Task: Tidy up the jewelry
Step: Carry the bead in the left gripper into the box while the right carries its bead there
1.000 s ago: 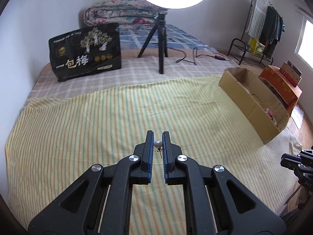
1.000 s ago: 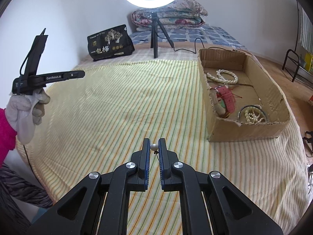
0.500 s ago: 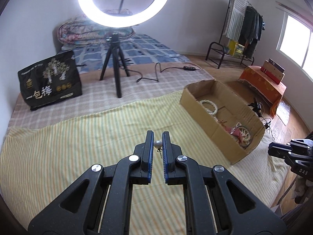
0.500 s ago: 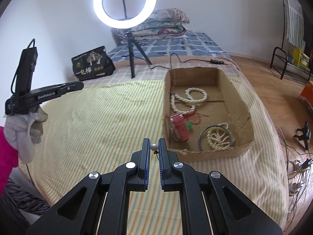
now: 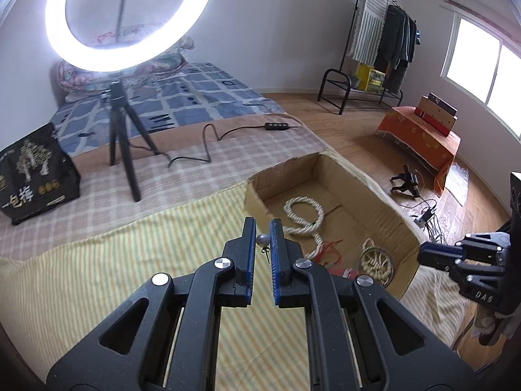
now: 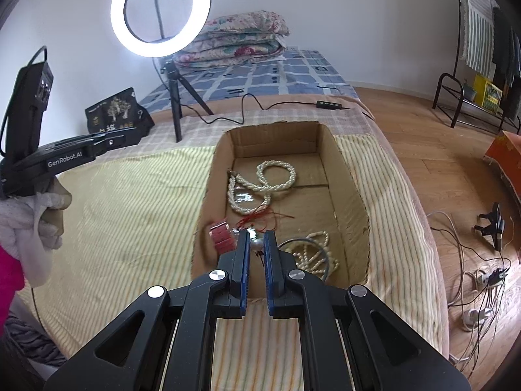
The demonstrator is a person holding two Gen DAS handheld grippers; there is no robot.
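Observation:
My left gripper [image 5: 263,228] is shut on a small pearl earring [image 5: 262,240], held in the air just left of the open cardboard box [image 5: 395,220]. My right gripper [image 6: 257,239] is shut on a second pearl earring [image 6: 256,245], held over the box's near wall [image 6: 200,244]. Inside the box lie a twisted pearl necklace [image 6: 260,184], a red bracelet [image 6: 221,236] with red thread, and a pearl hoop piece [image 6: 312,254]. The left gripper also shows at the left of the right wrist view [image 6: 136,133], the right gripper at the right of the left wrist view [image 5: 423,254].
The box sits on a yellow striped cloth [image 6: 130,202] over a bed. A ring light on a tripod [image 6: 172,110] and a black bag [image 5: 32,176] stand behind. Cables [image 6: 482,277] lie on the wooden floor to the right.
Both grippers have moved right and forward toward the box, each still holding its earring. The right one now hangs over the box's near wall.

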